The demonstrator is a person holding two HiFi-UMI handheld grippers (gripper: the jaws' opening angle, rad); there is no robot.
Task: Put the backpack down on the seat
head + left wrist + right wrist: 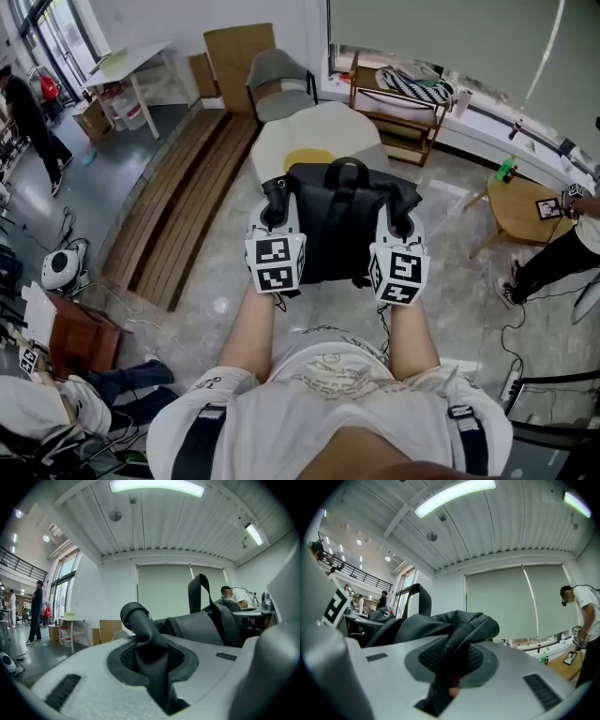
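Left gripper (pixel 151 660): jaws pinched tight on a black strap (pixel 145 634) w/ a fine mesh weave, its end rolled into a smooth tube that sticks up past the pads. Right gripper (pixel 451 665): jaws likewise clamped, on a bunched fold of dark matte fabric at the bag's other side. Both are grey, rounded plastic shells w/ dark dimpled oval pads, held level. Btwn them hangs the backpack (pixel 342 220): black, boxy, soft-sided, w/ a smooth leather-like skin and an arched carry handle on top, lifted clear in front of the person. Just beyond it, partly covered by it in the head view, sits the seat (pixel 281 141): a white, rounded, blob-shaped cushion w/ a yellow patch in the middle. The floor (pixel 441 281) is glossy marbled stone. Long wooden planks (pixel 183 211) lie to the left, and a round wooden table (pixel 520 206) stands to the right.
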